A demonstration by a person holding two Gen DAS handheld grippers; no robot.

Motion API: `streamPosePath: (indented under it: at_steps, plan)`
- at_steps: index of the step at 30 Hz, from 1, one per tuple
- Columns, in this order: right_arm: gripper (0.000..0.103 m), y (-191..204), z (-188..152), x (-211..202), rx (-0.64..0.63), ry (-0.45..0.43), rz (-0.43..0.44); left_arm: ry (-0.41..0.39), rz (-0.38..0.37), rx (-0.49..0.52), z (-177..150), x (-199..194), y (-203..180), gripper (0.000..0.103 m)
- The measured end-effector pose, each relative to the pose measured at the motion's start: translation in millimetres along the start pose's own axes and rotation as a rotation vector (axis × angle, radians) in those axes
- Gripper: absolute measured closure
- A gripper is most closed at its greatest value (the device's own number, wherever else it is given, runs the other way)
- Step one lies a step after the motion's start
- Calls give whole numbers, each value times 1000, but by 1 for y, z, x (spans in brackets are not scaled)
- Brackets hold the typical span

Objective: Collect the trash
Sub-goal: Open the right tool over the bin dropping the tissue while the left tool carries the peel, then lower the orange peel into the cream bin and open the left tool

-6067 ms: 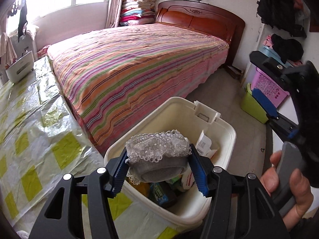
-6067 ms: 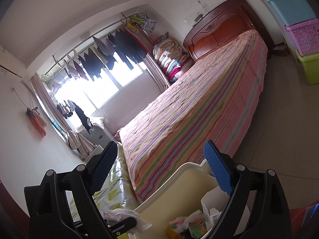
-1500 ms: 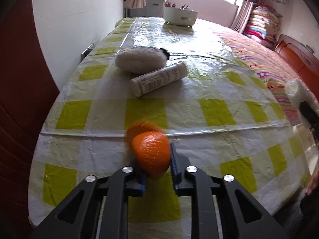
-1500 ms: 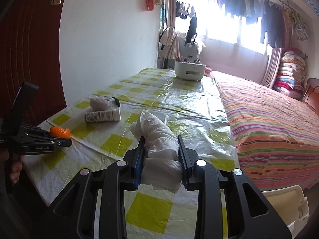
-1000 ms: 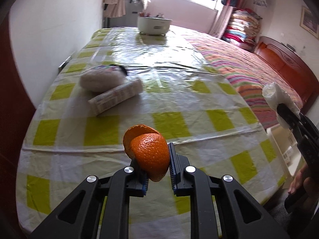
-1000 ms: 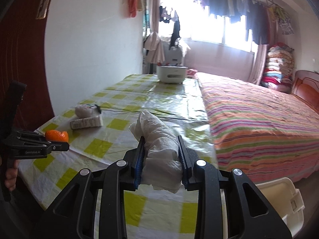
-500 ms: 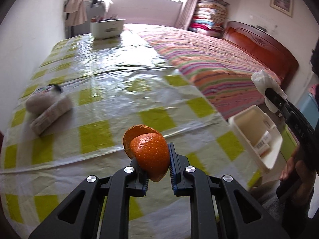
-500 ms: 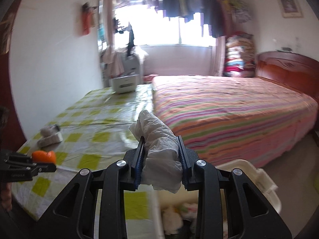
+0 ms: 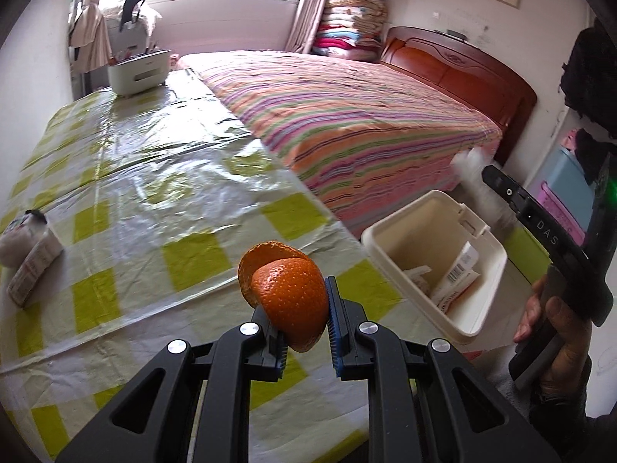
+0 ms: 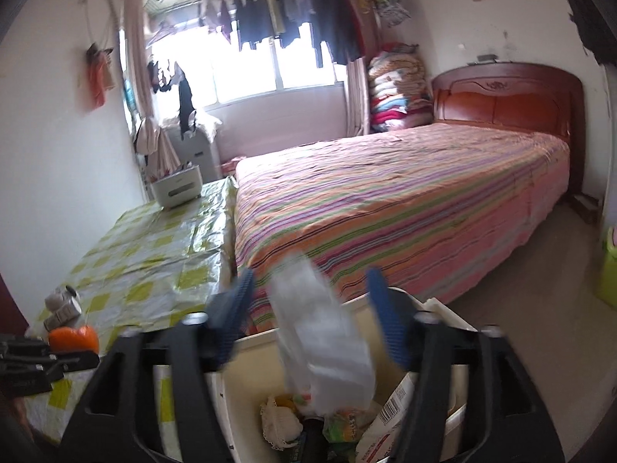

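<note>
My left gripper (image 9: 304,322) is shut on an orange peel (image 9: 287,291) and holds it above the checked table (image 9: 135,200) near its front edge. It also shows in the right wrist view (image 10: 73,338). My right gripper (image 10: 312,310) is open above the cream trash bin (image 10: 246,382). A crumpled white tissue (image 10: 324,341) is blurred between its spread fingers, falling toward the bin. The bin (image 9: 428,231) stands on the floor at the table's right and holds a lace cloth (image 10: 279,422), wrappers and a barcoded carton (image 9: 459,274).
A white tube (image 9: 32,266) and a pale bundle (image 9: 19,231) lie at the table's left edge. A white appliance (image 9: 139,71) stands at the far end. The striped bed (image 9: 347,123) runs along the table's right side. Coloured storage boxes (image 9: 563,208) stand by the right wall.
My right gripper has opened over the bin and let go of the tissue, which is dropping. My left gripper has carried the orange peel rightward toward the bin.
</note>
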State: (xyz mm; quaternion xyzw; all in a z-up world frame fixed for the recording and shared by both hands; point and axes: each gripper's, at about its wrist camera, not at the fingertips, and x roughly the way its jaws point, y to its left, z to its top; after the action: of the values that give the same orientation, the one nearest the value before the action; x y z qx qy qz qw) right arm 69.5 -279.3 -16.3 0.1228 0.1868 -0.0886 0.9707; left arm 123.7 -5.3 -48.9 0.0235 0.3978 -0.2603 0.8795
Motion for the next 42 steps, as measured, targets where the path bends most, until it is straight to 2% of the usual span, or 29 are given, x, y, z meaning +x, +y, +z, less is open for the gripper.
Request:
streamPosePath:
  at_steps: [4, 12, 18, 24, 31, 42]
  plan:
    - [28, -4, 5, -11, 75, -43, 14, 10, -20, 11, 1, 4, -10, 86]
    - [24, -49, 17, -48, 279, -208, 33, 32, -116, 37, 9, 13, -38, 86]
    - [22, -61, 9, -46, 376, -236, 44, 56, -172, 91, 17, 27, -69, 86]
    - [22, -67, 2, -40, 420, -244, 46, 82, -204, 138, 24, 43, -93, 86]
    - [21, -70, 0, -45, 435, -264, 41, 90, -137, 197, 29, 62, -113, 86]
    - [20, -77, -5, -48, 457, -273, 29, 97, -121, 249, 31, 75, -128, 86]
